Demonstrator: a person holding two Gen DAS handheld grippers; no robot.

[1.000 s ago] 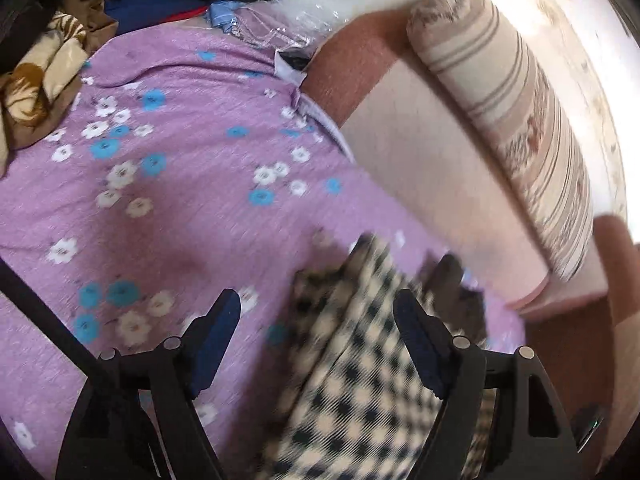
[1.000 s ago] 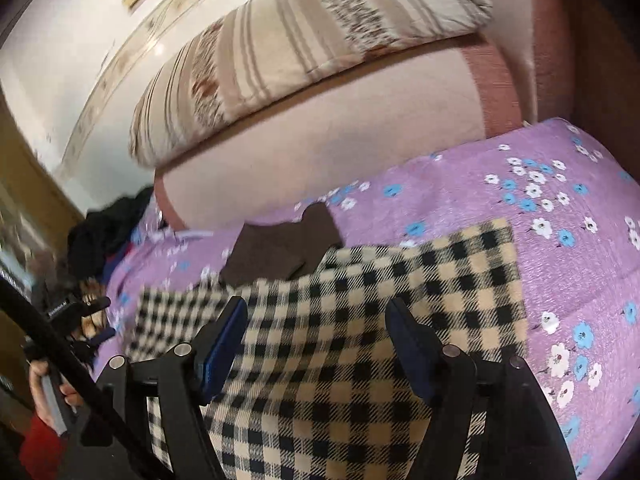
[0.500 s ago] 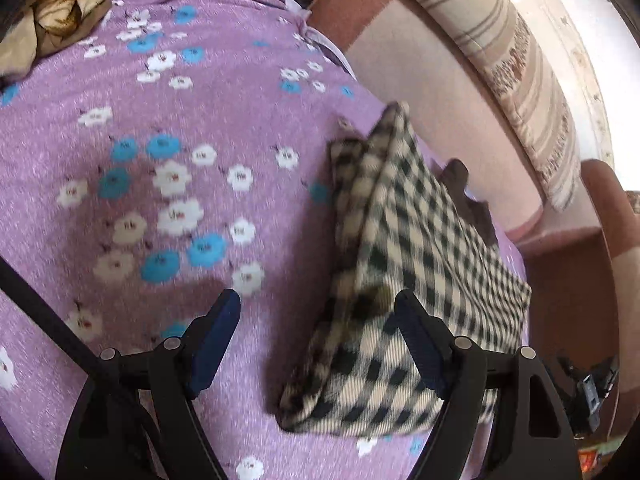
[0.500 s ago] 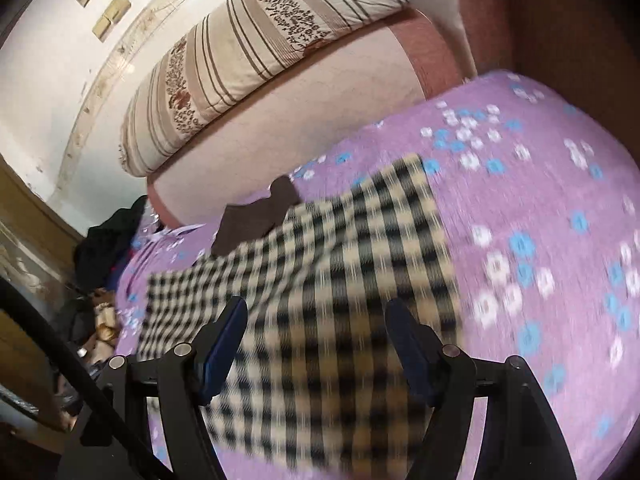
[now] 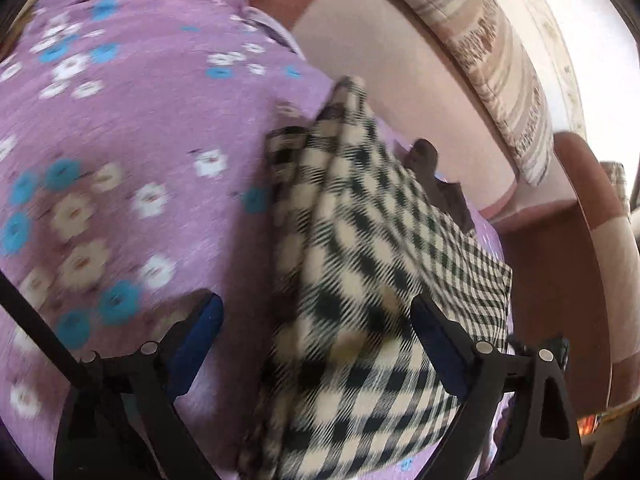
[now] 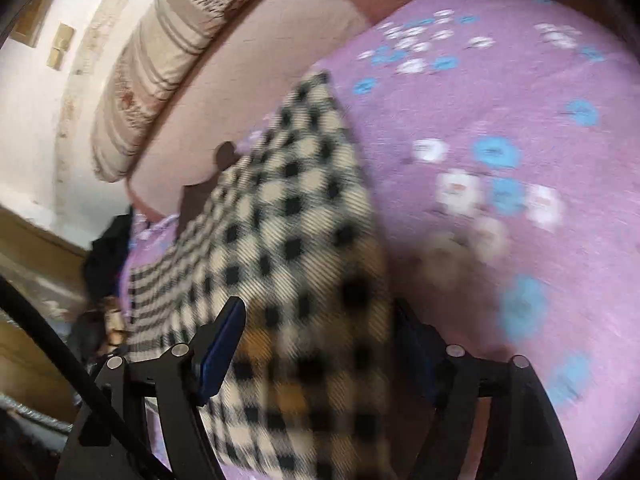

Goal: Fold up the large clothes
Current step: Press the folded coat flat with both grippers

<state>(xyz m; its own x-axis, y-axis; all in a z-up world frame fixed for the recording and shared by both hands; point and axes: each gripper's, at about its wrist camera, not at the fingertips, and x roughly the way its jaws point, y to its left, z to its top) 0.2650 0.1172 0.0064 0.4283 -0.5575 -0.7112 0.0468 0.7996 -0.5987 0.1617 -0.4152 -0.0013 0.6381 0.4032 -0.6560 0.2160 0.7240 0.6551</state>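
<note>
A black-and-cream checked garment (image 5: 360,240) lies folded on the purple flowered sheet (image 5: 140,120). In the left wrist view its near end lies between the fingers of my left gripper (image 5: 316,320). The jaws are opening wide, and the left pad (image 5: 204,320) stands clear of the cloth. In the right wrist view the same garment (image 6: 280,220) runs under my right gripper (image 6: 320,328). These jaws are opening too, and the pads do not press on the cloth. A dark brown cloth (image 5: 436,176) sticks out from under the garment's far side.
A pink sofa backrest (image 5: 400,60) with a striped cushion (image 5: 500,60) runs behind the garment. A brown armrest (image 5: 580,220) closes off the end. Dark clothes (image 6: 108,248) are piled past the sheet's far end. Bare flowered sheet (image 6: 500,100) lies beside the garment.
Both grippers have come down closer to the checked garment, and both views have rolled. The left jaws stand wider than before. The garment itself has not been lifted.
</note>
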